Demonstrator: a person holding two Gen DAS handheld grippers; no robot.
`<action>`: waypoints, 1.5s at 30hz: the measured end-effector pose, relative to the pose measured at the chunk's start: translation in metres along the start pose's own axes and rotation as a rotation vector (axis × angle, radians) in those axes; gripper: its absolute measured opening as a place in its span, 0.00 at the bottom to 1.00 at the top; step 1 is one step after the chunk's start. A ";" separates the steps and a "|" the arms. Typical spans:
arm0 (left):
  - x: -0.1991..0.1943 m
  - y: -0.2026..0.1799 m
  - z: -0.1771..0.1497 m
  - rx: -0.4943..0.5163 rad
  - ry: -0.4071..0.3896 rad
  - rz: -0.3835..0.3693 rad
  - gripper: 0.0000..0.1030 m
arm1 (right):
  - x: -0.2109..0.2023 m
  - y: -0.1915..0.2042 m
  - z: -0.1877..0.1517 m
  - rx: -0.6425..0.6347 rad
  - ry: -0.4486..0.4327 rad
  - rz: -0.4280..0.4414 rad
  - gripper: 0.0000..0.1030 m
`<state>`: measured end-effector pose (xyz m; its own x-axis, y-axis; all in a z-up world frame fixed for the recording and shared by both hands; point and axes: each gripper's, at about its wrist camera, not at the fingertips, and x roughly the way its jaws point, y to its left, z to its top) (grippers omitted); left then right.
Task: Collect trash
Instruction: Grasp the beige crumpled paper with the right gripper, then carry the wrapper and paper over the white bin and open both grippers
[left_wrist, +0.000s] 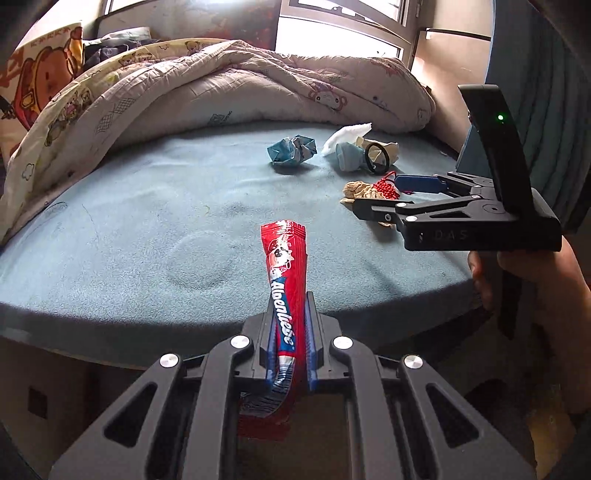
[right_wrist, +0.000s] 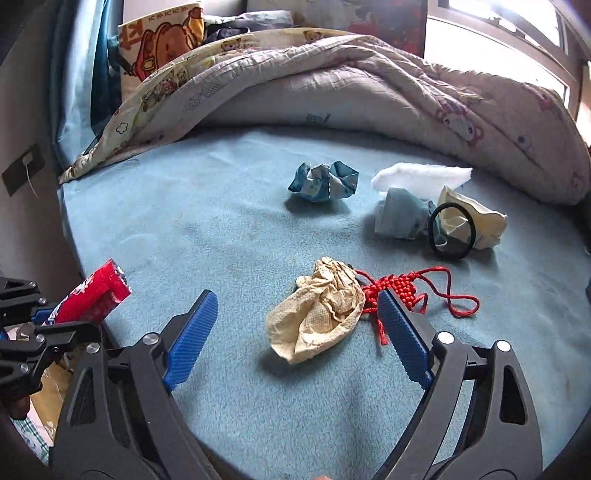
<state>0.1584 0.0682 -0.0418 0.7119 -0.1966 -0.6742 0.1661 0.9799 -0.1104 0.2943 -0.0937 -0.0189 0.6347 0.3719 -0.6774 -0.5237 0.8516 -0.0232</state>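
My left gripper (left_wrist: 290, 314) is shut on a red Alpenliebe candy wrapper (left_wrist: 286, 273), held upright off the front edge of the bed; the wrapper also shows in the right wrist view (right_wrist: 96, 293). My right gripper (right_wrist: 297, 299) is open wide over the bed, its blue pads (right_wrist: 192, 334) either side of a crumpled beige paper (right_wrist: 319, 308). That gripper shows in the left wrist view (left_wrist: 391, 199) beside the beige paper (left_wrist: 356, 190). Farther back lie a crumpled blue wrapper (right_wrist: 325, 181), a white tissue (right_wrist: 421, 175) and a blue-and-cream paper wad (right_wrist: 402, 218).
A red beaded knot charm (right_wrist: 400, 286) with a cord lies against the beige paper. A black hair tie (right_wrist: 452, 232) rests on the wad. A folded cartoon quilt (right_wrist: 351, 81) covers the back of the blue bed sheet (right_wrist: 184, 229). A bear-print pillow (right_wrist: 162, 40) stands at far left.
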 end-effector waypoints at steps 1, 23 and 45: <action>0.000 0.001 0.000 0.001 -0.006 -0.003 0.11 | 0.002 0.000 0.001 0.005 -0.001 -0.003 0.81; -0.038 -0.019 -0.009 0.000 -0.087 -0.016 0.11 | -0.119 -0.010 -0.029 -0.007 -0.188 0.043 0.12; 0.139 -0.083 -0.252 -0.060 0.313 -0.084 0.10 | -0.009 0.024 -0.328 0.097 0.207 0.139 0.12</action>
<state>0.0714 -0.0319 -0.3101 0.4515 -0.2661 -0.8517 0.1679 0.9628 -0.2118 0.0891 -0.1977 -0.2545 0.4250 0.4128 -0.8056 -0.5343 0.8328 0.1450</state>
